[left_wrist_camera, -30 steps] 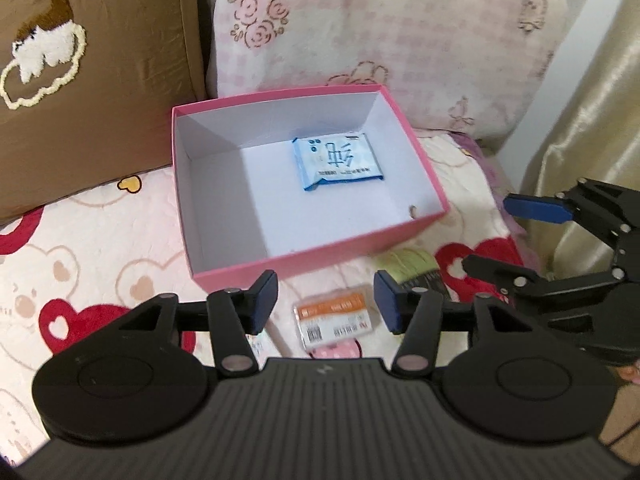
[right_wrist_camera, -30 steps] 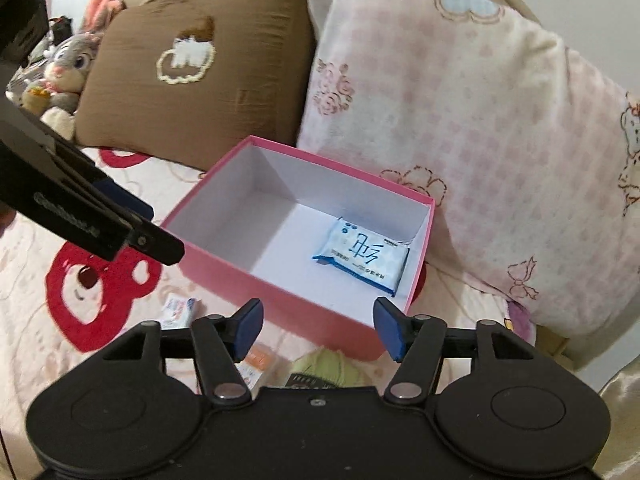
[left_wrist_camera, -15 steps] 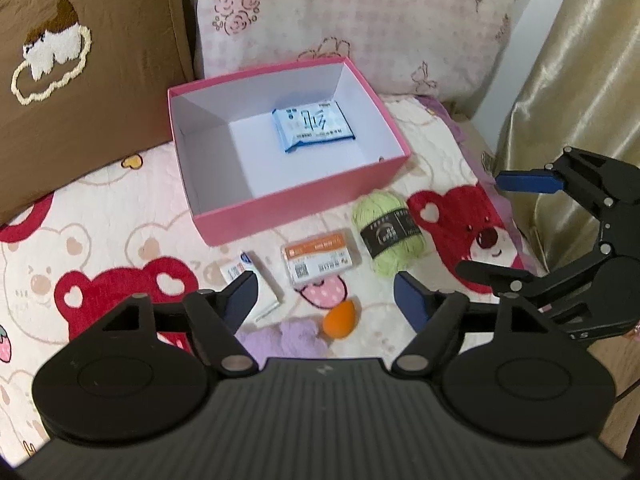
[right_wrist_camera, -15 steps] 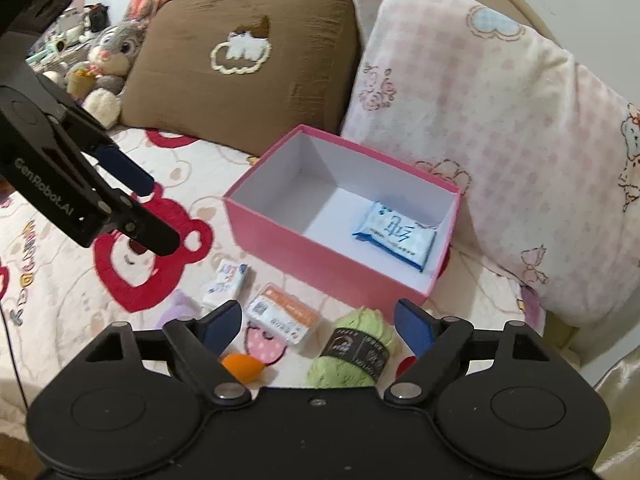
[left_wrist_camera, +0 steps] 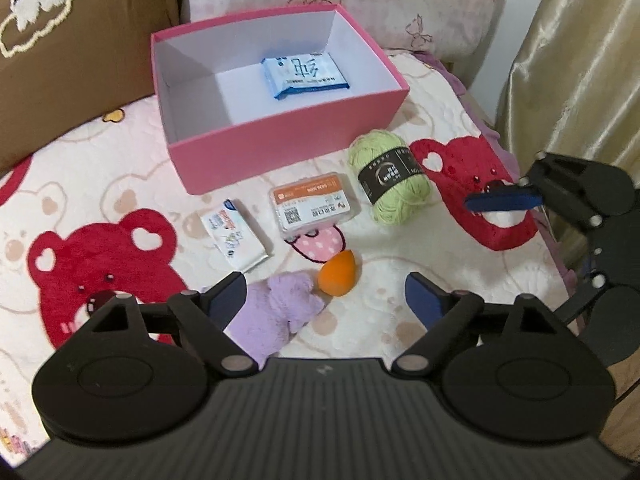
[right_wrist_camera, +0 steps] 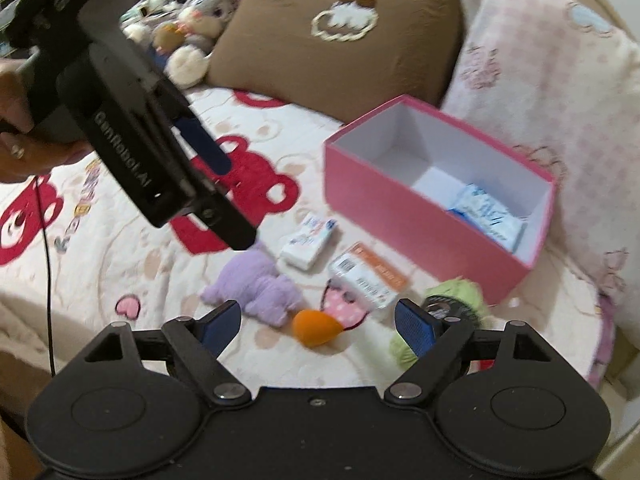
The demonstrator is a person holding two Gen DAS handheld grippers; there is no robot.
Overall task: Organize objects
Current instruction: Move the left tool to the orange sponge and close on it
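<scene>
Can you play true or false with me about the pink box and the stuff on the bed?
1. The pink box has a blue packet inside. True.
2. The green yarn ball is in the box. False: it lies on the blanket just outside the box.
3. The left gripper is squeezing the orange sponge. False: its jaws are open and hold nothing.
4. The purple plush toy lies next to the orange sponge. True.
5. The right gripper is open and empty. True.
</scene>
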